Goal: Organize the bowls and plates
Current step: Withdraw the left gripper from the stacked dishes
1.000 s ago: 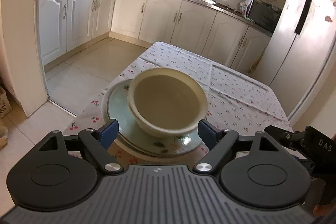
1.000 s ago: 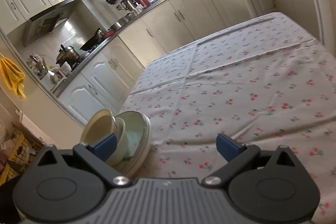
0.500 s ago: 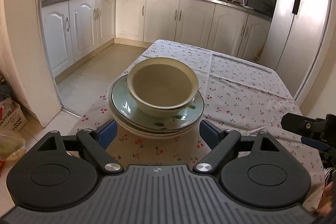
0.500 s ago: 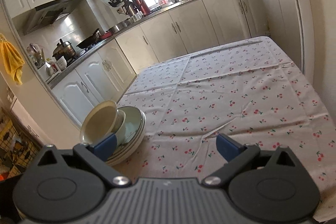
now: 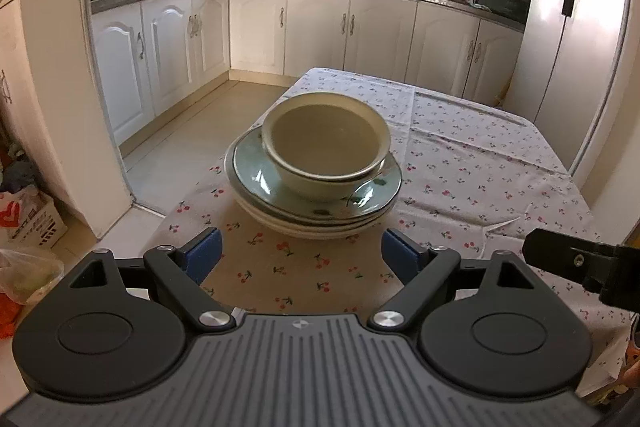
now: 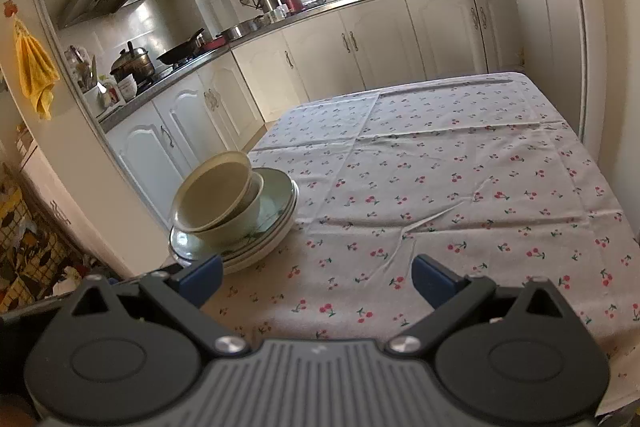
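Note:
Cream bowls (image 5: 326, 143) sit nested on a stack of plates (image 5: 312, 203), the top plate pale green, near the table's left edge. The same bowls (image 6: 218, 201) and plates (image 6: 276, 211) show at the left in the right wrist view. My left gripper (image 5: 298, 255) is open and empty, a short way back from the stack. My right gripper (image 6: 316, 279) is open and empty, over the tablecloth to the right of the stack. Part of the right gripper (image 5: 580, 263) shows at the right edge of the left wrist view.
The table carries a white cherry-print cloth (image 6: 460, 187). The tiled floor (image 5: 176, 155) drops off just left of the stack. White cabinets (image 5: 312, 27) and a cluttered counter line the back. A fridge (image 5: 580, 27) stands at the right.
Both grippers have drawn back from the stack, which now looks smaller and farther. The bowls and plates have stayed in place. Both grippers remain open.

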The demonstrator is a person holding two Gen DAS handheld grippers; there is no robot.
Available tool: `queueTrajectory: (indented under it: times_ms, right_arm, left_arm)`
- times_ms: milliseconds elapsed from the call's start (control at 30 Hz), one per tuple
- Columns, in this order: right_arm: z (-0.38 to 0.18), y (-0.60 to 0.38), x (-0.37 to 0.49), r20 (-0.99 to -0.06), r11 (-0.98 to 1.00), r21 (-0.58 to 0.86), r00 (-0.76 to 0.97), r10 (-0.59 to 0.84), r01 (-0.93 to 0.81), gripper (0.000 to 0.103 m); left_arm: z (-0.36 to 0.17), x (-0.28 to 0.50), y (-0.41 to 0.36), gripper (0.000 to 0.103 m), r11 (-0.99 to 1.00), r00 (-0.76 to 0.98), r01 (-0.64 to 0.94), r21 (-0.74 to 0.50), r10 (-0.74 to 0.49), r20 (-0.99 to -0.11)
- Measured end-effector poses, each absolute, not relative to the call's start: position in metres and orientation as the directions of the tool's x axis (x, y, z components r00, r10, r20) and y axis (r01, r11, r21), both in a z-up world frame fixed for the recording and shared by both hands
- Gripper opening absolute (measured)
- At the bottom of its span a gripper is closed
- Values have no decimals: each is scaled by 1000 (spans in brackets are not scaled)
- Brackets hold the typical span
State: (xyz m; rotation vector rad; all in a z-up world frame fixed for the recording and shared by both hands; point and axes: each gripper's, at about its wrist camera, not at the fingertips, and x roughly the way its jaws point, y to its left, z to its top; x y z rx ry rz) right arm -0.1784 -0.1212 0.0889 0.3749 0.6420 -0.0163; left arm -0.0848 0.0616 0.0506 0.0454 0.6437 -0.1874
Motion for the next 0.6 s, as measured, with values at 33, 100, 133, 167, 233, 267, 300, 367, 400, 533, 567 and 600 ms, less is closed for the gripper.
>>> queueTrajectory:
  times_ms: [33, 100, 133, 167, 233, 267, 300, 367, 400, 533, 567, 600]
  right_arm:
    - [88, -119, -178, -589, 935, 331, 802, 100, 127, 100]
    - [87, -117, -178, -593, 937, 326, 799, 102, 123, 100]
    - [87, -116, -178, -594, 938, 324, 798, 102, 122, 100]
    - [87, -114, -178, -596, 939, 322, 796, 102, 121, 100]
    - [85, -114, -177, -599, 940, 319, 794, 100, 122, 100]
    - [84, -113, -178, -601, 940, 317, 793, 99, 123, 100]
    - [84, -113, -178, -602, 940, 317, 792, 99, 124, 100]
    - [83, -113, -178, -603, 940, 318, 792, 99, 124, 100]
    - [83, -113, -178, -603, 940, 317, 791, 99, 125, 100]
    - [81, -113, -177, -608, 941, 315, 788, 98, 126, 100]
    - [81, -113, -176, -610, 941, 314, 787, 98, 127, 100]
    - [79, -113, -176, -611, 941, 314, 785, 97, 128, 100]
  left_arm:
    - [50, -85, 62, 103, 983, 783, 183, -15, -155, -602]
    - [48, -86, 64, 103, 985, 782, 175, -13, -147, -606]
    - [47, -87, 64, 103, 985, 781, 170, -13, -143, -608]
    - [46, -86, 64, 103, 986, 780, 165, -14, -139, -610]
    - [46, -86, 64, 103, 987, 778, 159, -12, -133, -614]
    - [45, -86, 64, 103, 988, 777, 156, -10, -130, -616]
    - [45, -86, 64, 103, 988, 777, 155, -9, -127, -617]
    - [45, -87, 63, 103, 988, 776, 152, -7, -124, -619]
    - [45, -87, 62, 103, 988, 775, 151, -7, -123, -620]
    - [45, -88, 61, 103, 989, 772, 150, -5, -120, -624]
    - [45, -88, 61, 103, 989, 772, 151, -4, -120, -625]
    - [45, -88, 61, 103, 989, 771, 151, -3, -120, -625]
